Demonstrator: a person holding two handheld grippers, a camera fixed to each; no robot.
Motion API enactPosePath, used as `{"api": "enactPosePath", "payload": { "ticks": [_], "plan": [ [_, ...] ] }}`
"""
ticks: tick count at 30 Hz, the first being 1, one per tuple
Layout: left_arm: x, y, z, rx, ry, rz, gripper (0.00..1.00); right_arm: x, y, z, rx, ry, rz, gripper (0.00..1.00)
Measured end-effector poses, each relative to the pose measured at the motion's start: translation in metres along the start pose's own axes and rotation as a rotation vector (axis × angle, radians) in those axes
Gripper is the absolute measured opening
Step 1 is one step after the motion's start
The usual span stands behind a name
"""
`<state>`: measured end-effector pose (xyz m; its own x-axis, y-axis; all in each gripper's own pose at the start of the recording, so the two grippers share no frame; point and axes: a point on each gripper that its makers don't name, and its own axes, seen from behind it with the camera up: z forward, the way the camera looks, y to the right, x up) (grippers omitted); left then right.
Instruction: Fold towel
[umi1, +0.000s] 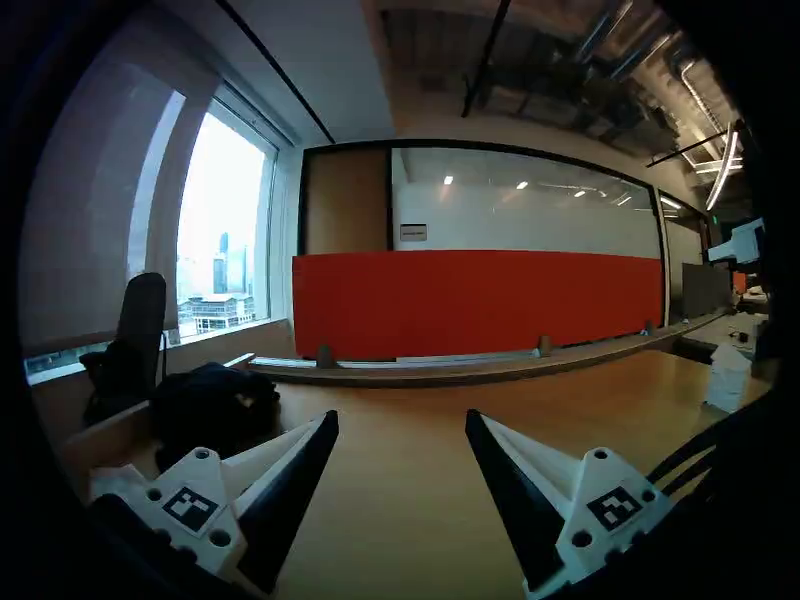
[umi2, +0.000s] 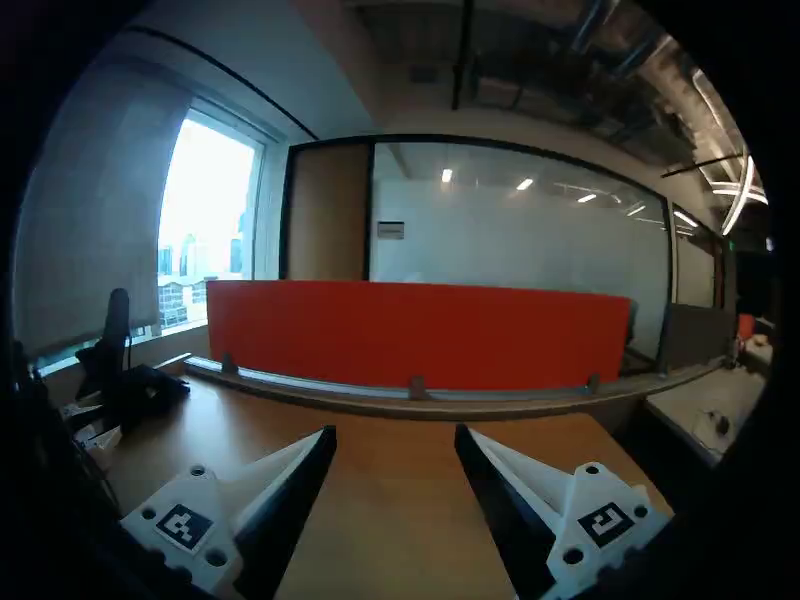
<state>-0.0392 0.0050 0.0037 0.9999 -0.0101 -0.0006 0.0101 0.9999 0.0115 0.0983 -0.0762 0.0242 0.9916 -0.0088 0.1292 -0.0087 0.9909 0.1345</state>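
Observation:
My left gripper (umi1: 401, 422) is open above the bare wooden desk (umi1: 420, 470), its two white fingers (umi1: 280, 470) spread with nothing between them. My right gripper (umi2: 395, 435) is open too, held over the same kind of wooden desk (umi2: 400, 490) with an empty gap between its fingers (umi2: 520, 490). Both point toward the red partition (umi1: 470, 300) at the desk's far edge. I see no towel on the desk surface ahead of either gripper.
A dark bag (umi1: 215, 405) lies on the desk at the left, with a black office chair (umi1: 130, 345) behind it by the window (umi1: 220, 240). A white container (umi1: 728, 375) stands at the right. The red partition (umi2: 420, 335) bounds the desk's far side.

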Motion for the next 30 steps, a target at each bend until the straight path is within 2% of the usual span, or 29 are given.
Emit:
{"api": "enactPosePath", "payload": {
  "ticks": [3, 9, 15, 30],
  "plan": [
    [-0.013, -0.003, 0.0, 0.004, 0.005, -0.015, 0.94, -0.007, -0.001, 0.002, -0.004, 0.0, -0.012, 0.92],
    [-0.032, -0.008, -0.001, 0.009, 0.013, -0.012, 0.94, -0.018, -0.004, 0.007, -0.001, 0.0, -0.024, 0.91],
    [-0.045, -0.008, -0.001, 0.009, 0.02, -0.018, 0.94, -0.027, -0.01, 0.011, 0.013, -0.003, -0.043, 0.92],
    [-0.057, -0.007, -0.001, 0.011, 0.015, -0.005, 0.94, -0.033, -0.008, 0.011, 0.016, -0.002, -0.055, 0.92]
  ]
}}
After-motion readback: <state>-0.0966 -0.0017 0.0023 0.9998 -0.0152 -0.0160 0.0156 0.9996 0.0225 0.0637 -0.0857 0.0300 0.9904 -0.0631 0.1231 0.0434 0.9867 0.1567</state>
